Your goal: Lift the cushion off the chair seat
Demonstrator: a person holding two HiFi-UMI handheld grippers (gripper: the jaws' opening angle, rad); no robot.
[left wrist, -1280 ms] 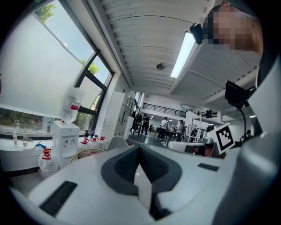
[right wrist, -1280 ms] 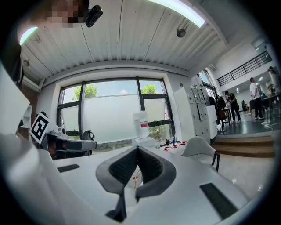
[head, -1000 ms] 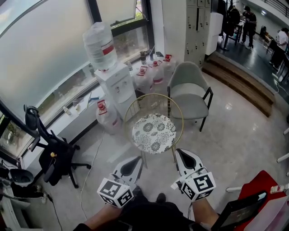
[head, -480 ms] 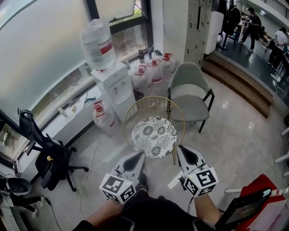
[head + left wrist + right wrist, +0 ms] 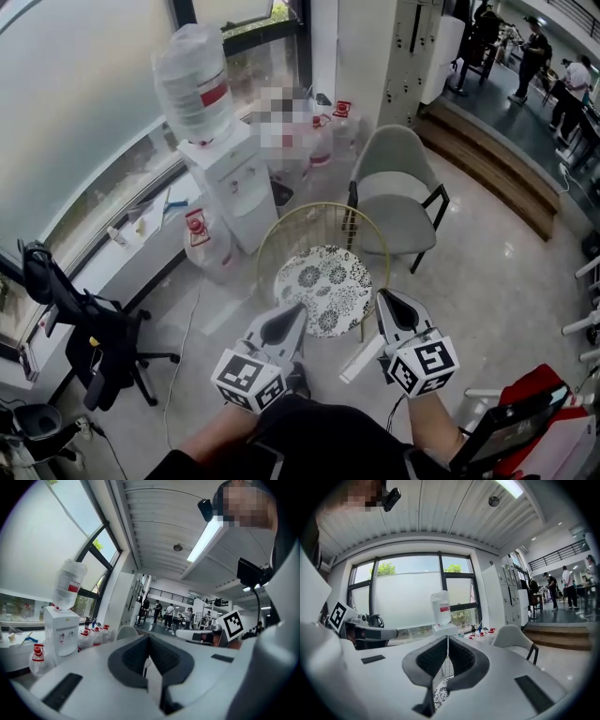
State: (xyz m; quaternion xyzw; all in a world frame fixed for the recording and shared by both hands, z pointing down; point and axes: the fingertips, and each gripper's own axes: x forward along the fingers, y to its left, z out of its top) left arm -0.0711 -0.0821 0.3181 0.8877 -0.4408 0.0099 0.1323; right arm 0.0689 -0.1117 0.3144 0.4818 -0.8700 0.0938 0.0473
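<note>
Closing in on the cushion (image 5: pixel 323 277), which lies flat on the seat of the wire chair (image 5: pixel 319 208). Reads as approach nearly done, lift not begun. Shut tight and empty at the left gripper (image 5: pixel 289 317), at the cushion's seven o'clock. Same at the right gripper (image 5: pixel 387 302), at four o'clock. Versus a second ago: tips no longer short of the cushion, now flanking its near edge.

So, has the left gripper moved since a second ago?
Yes. The left gripper has gone forward toward the cushion: its tip now overlaps the cushion's near edge, where before it stopped short.
</note>
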